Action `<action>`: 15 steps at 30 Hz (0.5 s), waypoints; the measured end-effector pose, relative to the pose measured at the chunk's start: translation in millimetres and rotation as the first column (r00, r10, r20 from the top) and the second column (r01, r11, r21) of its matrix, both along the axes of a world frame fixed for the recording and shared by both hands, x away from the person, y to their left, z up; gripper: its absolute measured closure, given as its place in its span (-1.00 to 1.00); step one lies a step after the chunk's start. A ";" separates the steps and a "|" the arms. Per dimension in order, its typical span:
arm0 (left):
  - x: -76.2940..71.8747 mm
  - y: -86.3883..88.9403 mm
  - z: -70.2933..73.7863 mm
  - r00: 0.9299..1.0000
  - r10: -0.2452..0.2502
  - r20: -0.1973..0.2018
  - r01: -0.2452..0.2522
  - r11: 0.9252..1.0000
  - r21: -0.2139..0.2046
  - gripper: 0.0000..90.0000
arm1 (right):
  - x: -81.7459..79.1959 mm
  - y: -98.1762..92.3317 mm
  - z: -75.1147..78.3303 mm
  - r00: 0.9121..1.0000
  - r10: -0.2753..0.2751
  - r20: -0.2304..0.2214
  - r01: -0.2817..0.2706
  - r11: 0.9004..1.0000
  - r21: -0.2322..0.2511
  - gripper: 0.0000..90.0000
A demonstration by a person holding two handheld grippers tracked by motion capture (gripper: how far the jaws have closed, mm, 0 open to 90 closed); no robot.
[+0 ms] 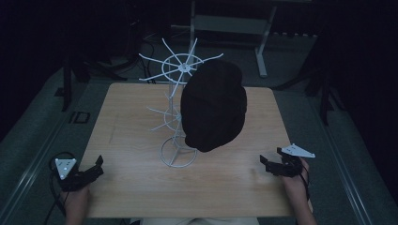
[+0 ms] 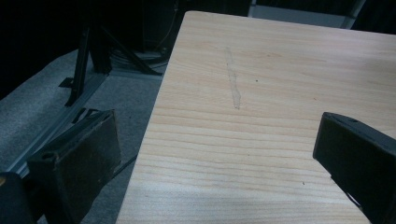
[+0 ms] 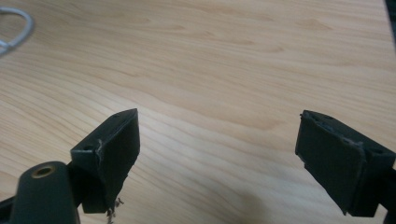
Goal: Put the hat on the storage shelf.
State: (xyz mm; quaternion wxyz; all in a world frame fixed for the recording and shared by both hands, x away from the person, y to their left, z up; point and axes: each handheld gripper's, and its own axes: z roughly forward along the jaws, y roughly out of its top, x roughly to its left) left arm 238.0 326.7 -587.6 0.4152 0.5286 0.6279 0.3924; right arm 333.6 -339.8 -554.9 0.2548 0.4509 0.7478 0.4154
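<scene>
Dark hat (image 1: 213, 105) hangs on the white wire rack (image 1: 178, 110).
Both claws, left (image 1: 96, 167) and right (image 1: 266, 164), rest released on the desk (image 1: 136, 187), well apart from it.

Light wood-grain worktop (image 1: 131, 187), rectangular, on grey carpeted floor (image 1: 33, 140). White wire rack (image 1: 178, 157) stands mid-worktop on ring base, black hat (image 1: 213, 105) hung on it.
</scene>
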 end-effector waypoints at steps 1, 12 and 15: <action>0.0 0.0 0.0 1.000 0.000 0.000 0.000 1.000 0.000 -0.97 | 0.0 0.0 0.0 1.000 0.000 0.000 0.000 1.000 0.000 -0.70; -0.1 -0.3 0.0 1.000 0.002 0.004 -0.002 1.000 -0.001 -0.97 | -13.6 -23.9 -9.2 0.997 -0.078 0.005 0.078 0.997 -0.019 -0.69; -0.2 -0.3 0.0 1.000 0.002 0.004 -0.002 1.000 0.000 -0.97 | -17.0 -29.8 -10.8 0.994 -0.107 0.011 0.107 0.994 -0.018 -0.69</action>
